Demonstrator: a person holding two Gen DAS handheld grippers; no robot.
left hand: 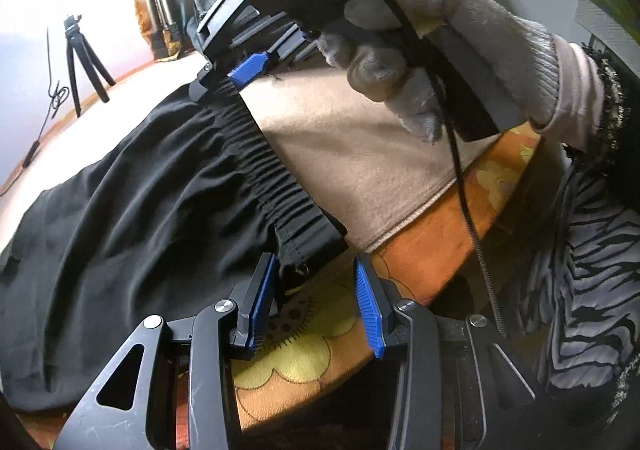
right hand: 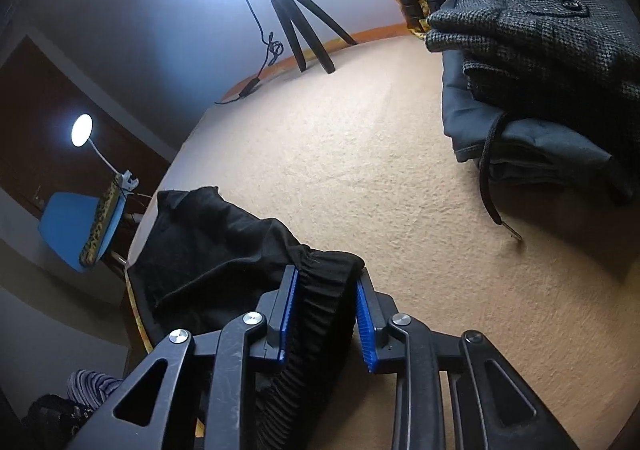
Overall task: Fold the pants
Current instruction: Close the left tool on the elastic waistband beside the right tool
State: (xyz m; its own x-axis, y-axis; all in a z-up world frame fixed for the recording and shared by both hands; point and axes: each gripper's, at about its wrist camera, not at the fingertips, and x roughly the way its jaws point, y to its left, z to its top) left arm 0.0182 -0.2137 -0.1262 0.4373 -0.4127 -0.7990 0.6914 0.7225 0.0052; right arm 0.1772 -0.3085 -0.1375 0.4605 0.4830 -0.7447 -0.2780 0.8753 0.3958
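Black pants (left hand: 132, 194) lie spread on a beige cloth (left hand: 352, 154), with the gathered elastic waistband (left hand: 260, 166) running from near to far. My left gripper (left hand: 316, 302) is open at the near end of the waistband, and the corner of the fabric sits between its blue pads. My right gripper (right hand: 326, 314) has the far end of the waistband (right hand: 320, 310) between its blue pads, with the jaws set wide around it. It also shows in the left wrist view (left hand: 244, 72), held by a gloved hand (left hand: 440, 46). The pants legs (right hand: 212, 242) trail off to the left.
A stack of folded garments (right hand: 540, 62), grey tweed on top of dark blue, lies at the right with a loose drawstring (right hand: 488, 178). A small black tripod (right hand: 296, 22) and cable stand at the far edge. An orange flowered cover (left hand: 420, 250) lies under the beige cloth.
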